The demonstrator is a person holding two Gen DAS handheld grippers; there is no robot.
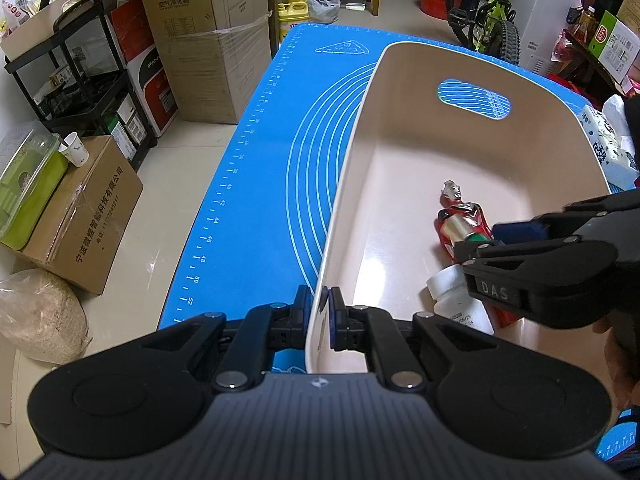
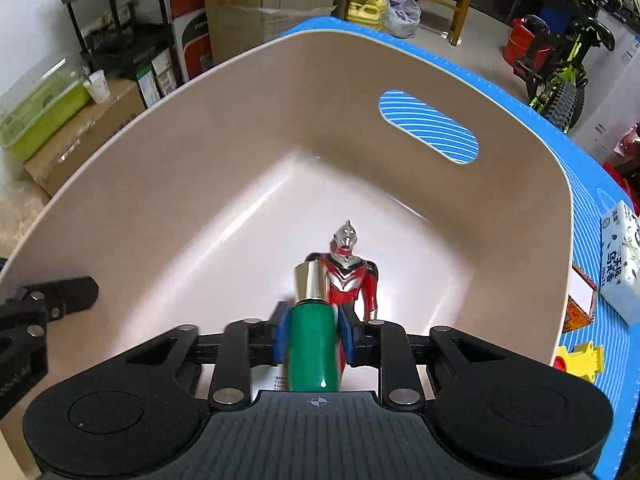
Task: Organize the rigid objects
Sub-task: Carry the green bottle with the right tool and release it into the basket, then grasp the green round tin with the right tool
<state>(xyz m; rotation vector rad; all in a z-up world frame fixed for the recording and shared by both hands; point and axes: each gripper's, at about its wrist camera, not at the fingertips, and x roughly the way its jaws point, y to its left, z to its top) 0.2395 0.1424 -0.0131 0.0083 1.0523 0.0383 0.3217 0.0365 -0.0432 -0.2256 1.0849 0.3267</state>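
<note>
A beige plastic bin with a handle cut-out stands on the blue mat. My left gripper is shut on the bin's near-left rim. My right gripper is shut on a green bottle with a silver cap and holds it inside the bin; it also shows in the left wrist view. A red and silver toy figure lies on the bin floor just beyond the bottle, and shows in the left wrist view. A white jar lies in the bin under my right gripper.
A tissue pack and a yellow toy lie on the mat right of the bin. Cardboard boxes, a black shelf and a green bicycle stand on the floor around the table.
</note>
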